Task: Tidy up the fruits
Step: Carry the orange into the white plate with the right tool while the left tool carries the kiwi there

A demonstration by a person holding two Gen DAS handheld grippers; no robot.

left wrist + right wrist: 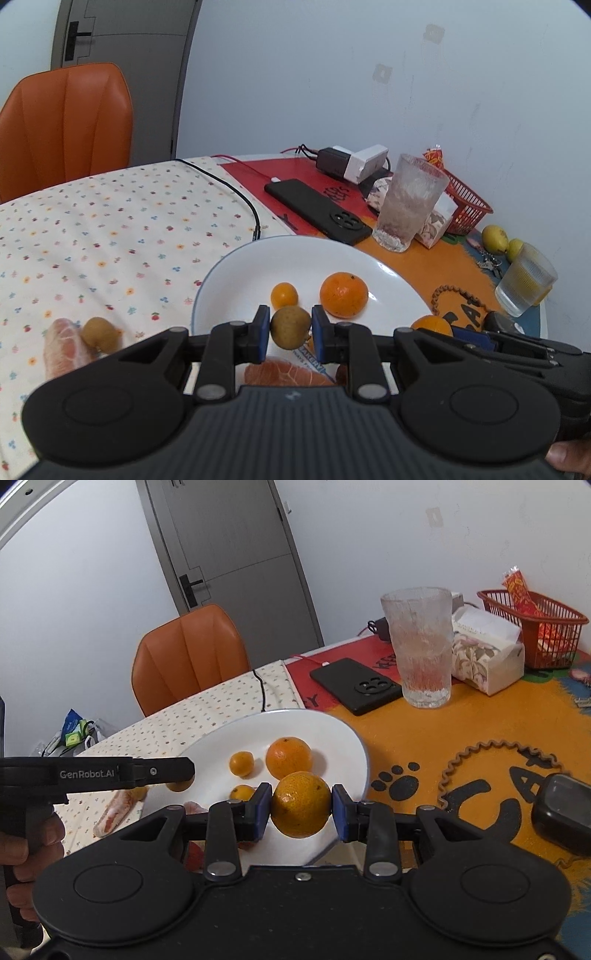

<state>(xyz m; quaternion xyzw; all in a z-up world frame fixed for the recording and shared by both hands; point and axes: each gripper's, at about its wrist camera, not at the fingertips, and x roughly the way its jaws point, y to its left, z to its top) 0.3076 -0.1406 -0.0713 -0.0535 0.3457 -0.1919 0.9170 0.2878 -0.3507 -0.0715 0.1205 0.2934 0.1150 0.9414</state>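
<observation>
1. Left wrist view: our left gripper (290, 330) is closed on a small brownish-green fruit (290, 328), perhaps a longan, held over the near rim of the white plate (229, 273).
2. Right wrist view: our right gripper (301, 805) is clamped across a mandarin (301, 804) above the plate's near edge.
3. We judge both fruits light; the mandarin's soft rind bruises if squeezed, so a hold across its widest part suits it.
4. Its skin is glossy orange with dark specks; the brownish fruit looks matte and firm.
5. Two small oranges (241, 764) and a larger one (289, 757) lie on the plate.
</observation>
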